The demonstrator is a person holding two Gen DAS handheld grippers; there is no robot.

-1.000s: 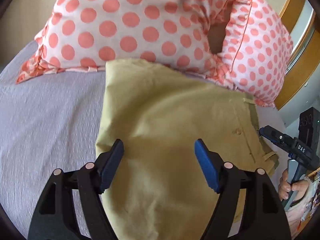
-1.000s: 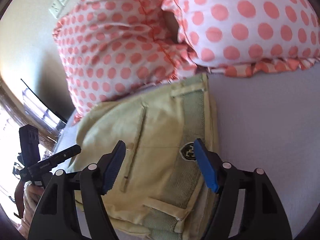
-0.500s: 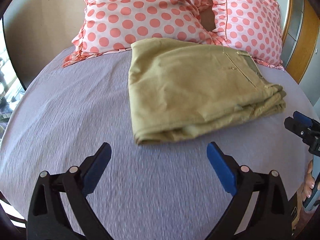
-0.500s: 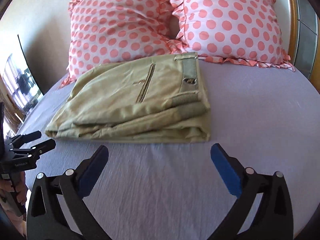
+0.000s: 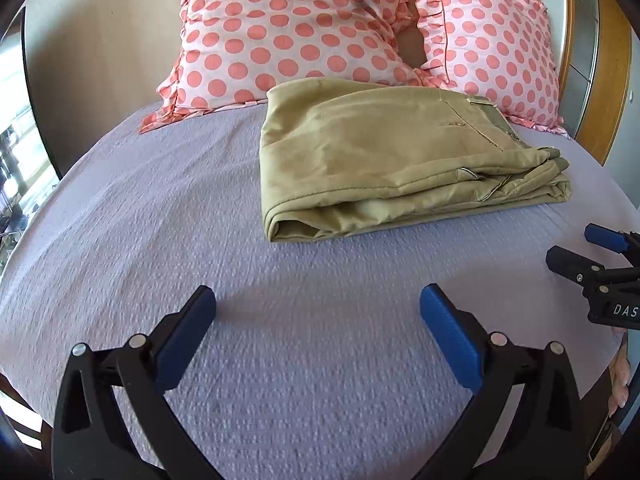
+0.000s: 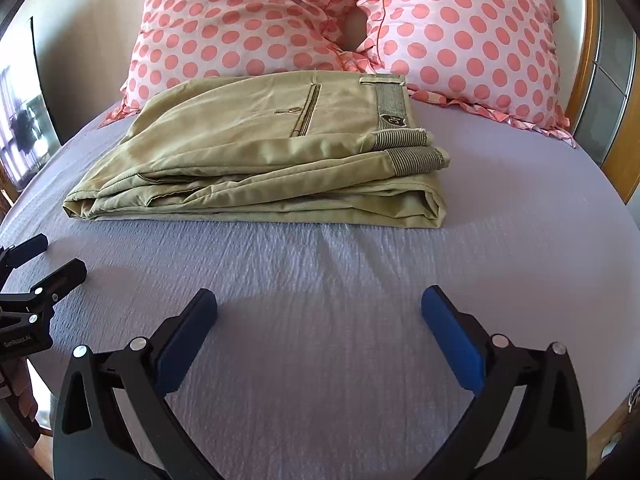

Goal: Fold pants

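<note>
Lying folded at frame centre on the bed [image 5: 160,208], the pants [image 5: 384,160] are judged finished; left claw [image 5: 318,334] and right claw [image 6: 319,334] are held wide, empty; only withdrawal is needed.

Folded pants [image 6: 280,152] lie before 2 pillows [image 6: 460,32], jaws spread.

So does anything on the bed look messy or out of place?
Nothing much. The khaki pants lie folded in a flat stack on the lavender bedspread, just before two polka-dot pillows. The stacked layers sit slightly staggered at the waistband end. Both grippers are open and apart from them.
</note>
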